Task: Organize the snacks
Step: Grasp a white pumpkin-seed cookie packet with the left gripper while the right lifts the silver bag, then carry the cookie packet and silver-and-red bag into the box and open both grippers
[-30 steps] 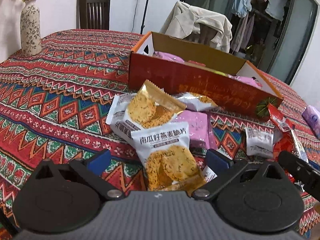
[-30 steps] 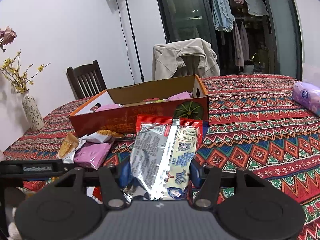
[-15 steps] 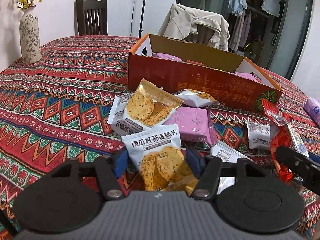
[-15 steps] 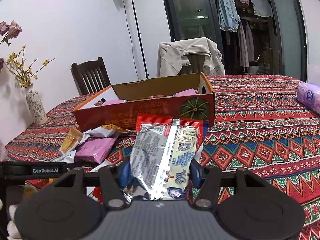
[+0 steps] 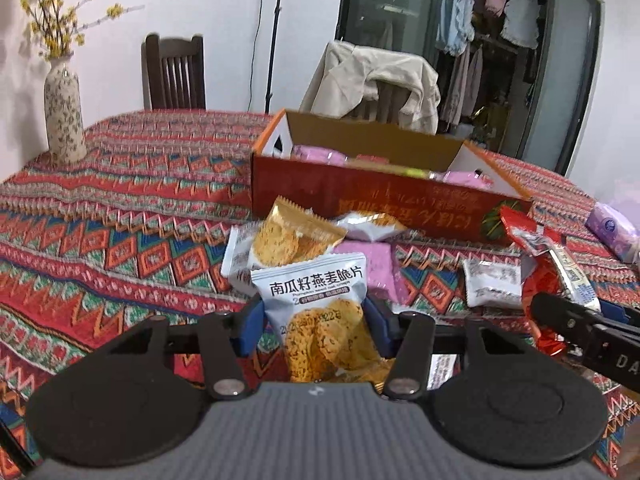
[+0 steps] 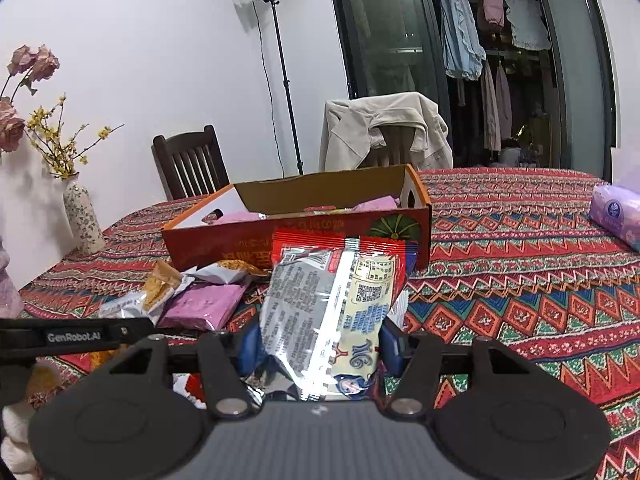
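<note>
I am in a home dining room: a table under a patterned red cloth (image 6: 520, 264), a flower vase (image 5: 63, 116) at left, wooden chairs (image 6: 190, 164), a jacket (image 6: 384, 132) draped over one, clothes hanging (image 6: 480, 40) behind glass doors at upper right.

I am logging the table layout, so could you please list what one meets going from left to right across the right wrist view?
Vase → wooden chair → orange cardboard box → purple tissue pack.
</note>
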`<state>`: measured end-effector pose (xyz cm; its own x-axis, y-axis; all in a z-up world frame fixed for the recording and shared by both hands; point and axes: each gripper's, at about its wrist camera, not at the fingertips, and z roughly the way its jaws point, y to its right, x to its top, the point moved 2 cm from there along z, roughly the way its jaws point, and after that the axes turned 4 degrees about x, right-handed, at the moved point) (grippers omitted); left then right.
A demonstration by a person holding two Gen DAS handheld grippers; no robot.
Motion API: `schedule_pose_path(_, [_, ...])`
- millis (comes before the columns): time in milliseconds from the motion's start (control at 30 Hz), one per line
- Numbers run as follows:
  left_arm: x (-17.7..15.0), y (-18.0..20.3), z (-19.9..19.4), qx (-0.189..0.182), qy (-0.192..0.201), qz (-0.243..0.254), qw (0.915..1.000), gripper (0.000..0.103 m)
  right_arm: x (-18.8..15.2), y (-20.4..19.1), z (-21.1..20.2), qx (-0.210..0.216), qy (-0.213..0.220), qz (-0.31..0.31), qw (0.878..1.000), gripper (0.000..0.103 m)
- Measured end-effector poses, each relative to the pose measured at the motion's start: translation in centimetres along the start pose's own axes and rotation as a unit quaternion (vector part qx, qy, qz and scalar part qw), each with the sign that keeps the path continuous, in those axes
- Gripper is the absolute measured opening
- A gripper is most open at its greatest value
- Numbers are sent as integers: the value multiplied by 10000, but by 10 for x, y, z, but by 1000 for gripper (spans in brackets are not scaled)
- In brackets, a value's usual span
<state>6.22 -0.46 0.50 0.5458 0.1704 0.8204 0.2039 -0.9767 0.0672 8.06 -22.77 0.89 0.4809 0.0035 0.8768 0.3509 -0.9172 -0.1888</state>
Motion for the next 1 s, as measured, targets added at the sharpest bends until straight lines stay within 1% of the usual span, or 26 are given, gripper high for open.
schedule_pose_path(333, [33, 1, -22, -98, 679, 142, 9975, 53, 20, -7, -5, -47, 367, -322, 9988, 57])
schedule_pose_path(633, [82, 11, -22, -126, 1235, 202, 9921, 53, 64, -5, 12, -158, 693, -515, 9961, 57])
schedule_pose_path(833, [114, 20, -1, -134, 1309, 65, 9913, 53, 98, -5, 32, -183, 863, -585, 9944, 57])
schedule_pose_path(1000, [138, 22, 22, -73, 1249, -130, 9921, 53, 122, -3, 56, -246, 930, -570, 9937, 57])
